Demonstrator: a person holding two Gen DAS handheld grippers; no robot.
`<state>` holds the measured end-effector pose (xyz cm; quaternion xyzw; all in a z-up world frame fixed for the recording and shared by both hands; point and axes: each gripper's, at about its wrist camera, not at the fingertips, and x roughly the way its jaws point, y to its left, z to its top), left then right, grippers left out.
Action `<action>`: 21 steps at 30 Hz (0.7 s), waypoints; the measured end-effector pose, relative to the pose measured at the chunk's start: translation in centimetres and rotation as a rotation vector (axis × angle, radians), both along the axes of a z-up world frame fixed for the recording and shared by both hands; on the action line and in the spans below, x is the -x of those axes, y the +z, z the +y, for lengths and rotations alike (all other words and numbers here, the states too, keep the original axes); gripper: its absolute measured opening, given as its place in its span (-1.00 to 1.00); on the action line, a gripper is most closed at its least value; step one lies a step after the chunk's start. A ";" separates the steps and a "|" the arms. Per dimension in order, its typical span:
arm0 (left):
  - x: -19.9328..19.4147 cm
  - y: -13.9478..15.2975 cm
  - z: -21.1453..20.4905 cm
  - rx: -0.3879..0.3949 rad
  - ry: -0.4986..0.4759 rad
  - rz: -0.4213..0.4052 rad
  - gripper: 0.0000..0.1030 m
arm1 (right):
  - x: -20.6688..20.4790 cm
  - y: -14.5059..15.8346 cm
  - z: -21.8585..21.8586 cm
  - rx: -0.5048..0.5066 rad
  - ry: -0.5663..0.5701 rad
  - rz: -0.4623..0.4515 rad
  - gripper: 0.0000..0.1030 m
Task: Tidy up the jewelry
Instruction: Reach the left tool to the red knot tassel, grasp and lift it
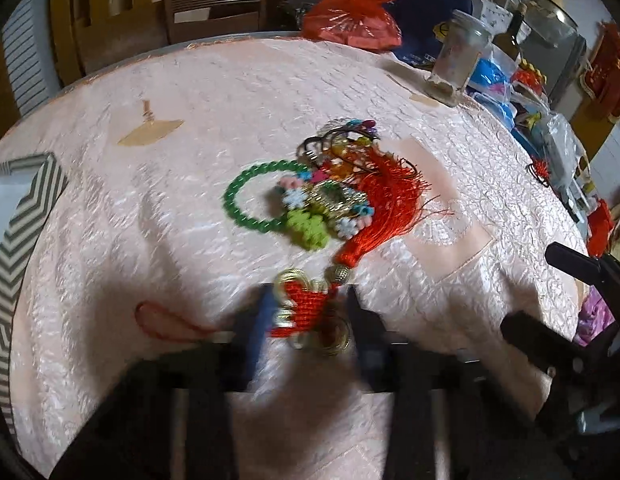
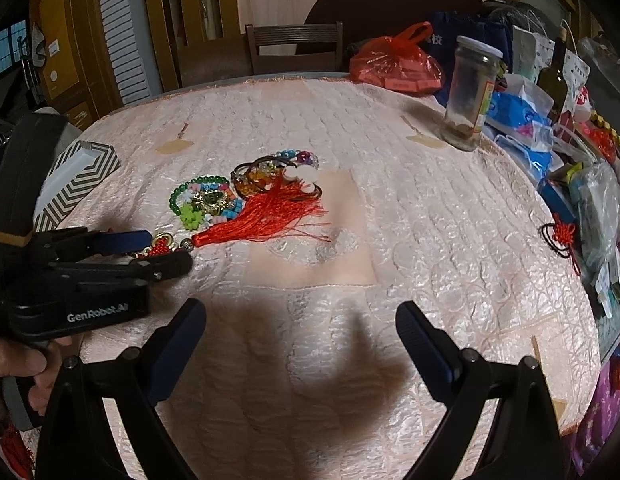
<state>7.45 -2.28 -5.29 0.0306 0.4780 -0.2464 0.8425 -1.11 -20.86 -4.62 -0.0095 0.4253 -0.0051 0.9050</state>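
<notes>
Jewelry lies in a heap near the middle of the desk (image 2: 389,208), which is covered in a pale pink quilted cloth. A green bead bracelet (image 1: 246,196) sits at the left edge of the heap, touching a cluster of coloured flower beads (image 1: 310,220) and a gold ornament (image 2: 212,200). A red tassel (image 1: 389,196) fans across the heap; its knotted red and gold end (image 1: 306,312) reaches toward the near edge. The left hand-held gripper (image 1: 306,320) has its two fingers set on either side of that knot, close against it; blur in the left wrist view hides whether they actually pinch it, so I cannot tell if it is gripping. The right hand-held gripper (image 2: 302,332) hangs above bare cloth with its jaws spread wide, holding nothing. A striped box (image 2: 76,184) stands to the left of the heap. A glass jar (image 2: 469,92) and a red plastic bag (image 2: 393,62) stand at the far side
</notes>
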 end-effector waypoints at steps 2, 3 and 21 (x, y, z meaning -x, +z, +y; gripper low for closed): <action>0.1 0.0 1.1 0.052 0.012 0.019 -0.80 | 0.0 0.1 -0.1 0.001 -0.004 -0.004 0.90; 0.1 0.0 1.5 0.062 0.024 0.019 -0.82 | -0.1 0.1 -0.1 0.000 -0.006 -0.003 0.90; 0.5 -0.2 0.3 -0.015 -0.041 -0.061 0.18 | -0.6 -0.5 -0.4 -0.002 -0.036 0.011 0.90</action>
